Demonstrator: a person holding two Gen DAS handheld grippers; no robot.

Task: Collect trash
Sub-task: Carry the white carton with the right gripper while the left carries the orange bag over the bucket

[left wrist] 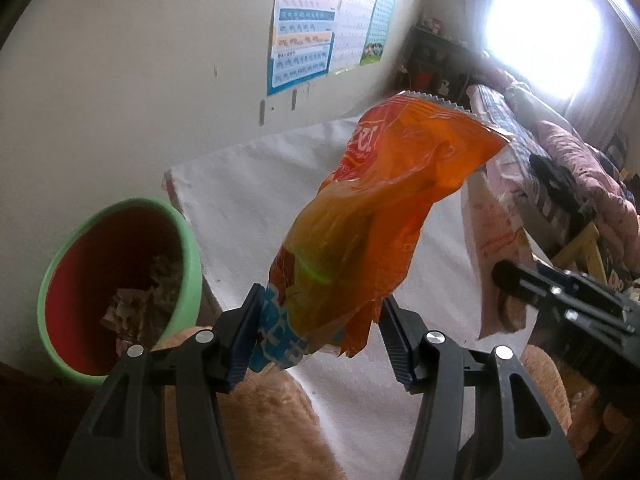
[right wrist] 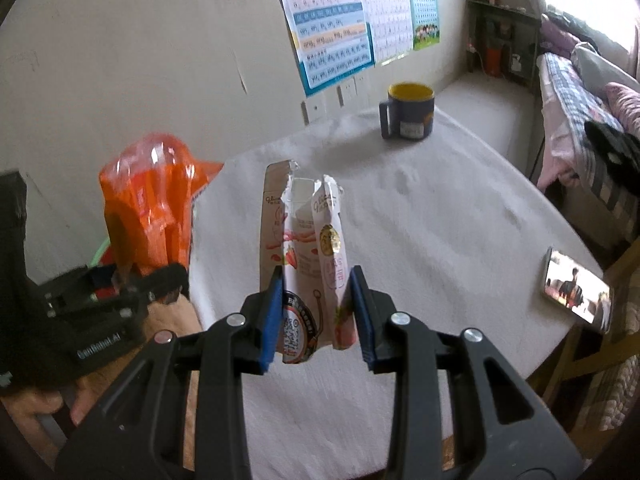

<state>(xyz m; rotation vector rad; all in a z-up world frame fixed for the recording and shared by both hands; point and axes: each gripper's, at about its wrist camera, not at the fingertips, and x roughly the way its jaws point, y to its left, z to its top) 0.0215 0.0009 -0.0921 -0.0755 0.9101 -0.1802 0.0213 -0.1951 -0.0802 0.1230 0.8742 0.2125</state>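
My left gripper (left wrist: 320,332) is shut on a crumpled orange snack bag (left wrist: 372,216), held in the air beyond the table's left edge. A green bin with a red inside (left wrist: 120,288) stands on the floor to the lower left, with paper scraps in it. My right gripper (right wrist: 316,312) is shut on a torn pink and white snack carton (right wrist: 308,248), held above the white table (right wrist: 440,216). The orange bag (right wrist: 148,204) and the left gripper also show at the left of the right wrist view. The carton (left wrist: 496,248) and right gripper show at the right of the left wrist view.
A dark blue mug with a yellow inside (right wrist: 408,112) stands at the table's far side. A phone (right wrist: 576,292) with a lit screen lies at the table's right edge. A bed with blankets (right wrist: 592,120) is at the right. Posters (right wrist: 332,24) hang on the wall.
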